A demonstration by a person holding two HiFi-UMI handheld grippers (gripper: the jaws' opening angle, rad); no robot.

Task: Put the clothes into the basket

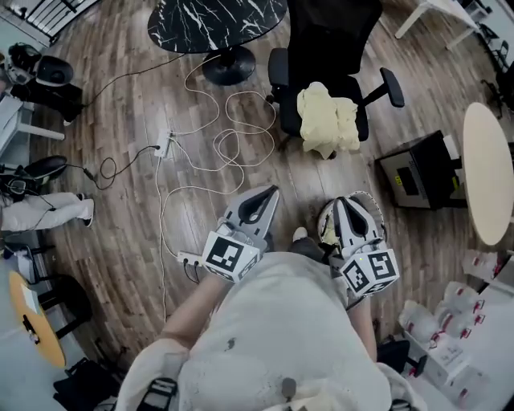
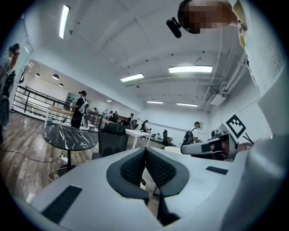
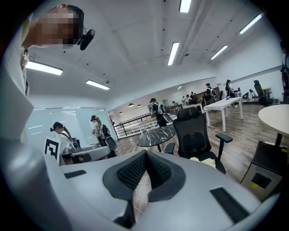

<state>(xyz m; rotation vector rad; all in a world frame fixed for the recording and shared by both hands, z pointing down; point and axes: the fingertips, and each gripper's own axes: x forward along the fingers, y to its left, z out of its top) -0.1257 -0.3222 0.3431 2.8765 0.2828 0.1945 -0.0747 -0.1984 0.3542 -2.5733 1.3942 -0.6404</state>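
Left gripper (image 1: 267, 195) and right gripper (image 1: 348, 202) were both held with jaws fully closed, nothing gripped; the crumpled pale yellow clothes (image 1: 328, 119) were left on the black office chair (image 1: 333, 40), well apart.

Ahead of me: black office chair (image 1: 331, 40), marble-top table (image 1: 217, 20), white cables (image 1: 232, 143) looping over wood floor (image 1: 120, 104).

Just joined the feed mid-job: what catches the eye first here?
The pale yellow clothes heaped on the black office chair stand out, upper middle of the head view. Nearer the person, the left gripper and right gripper are both shut and empty, over a floor strewn with white cables.
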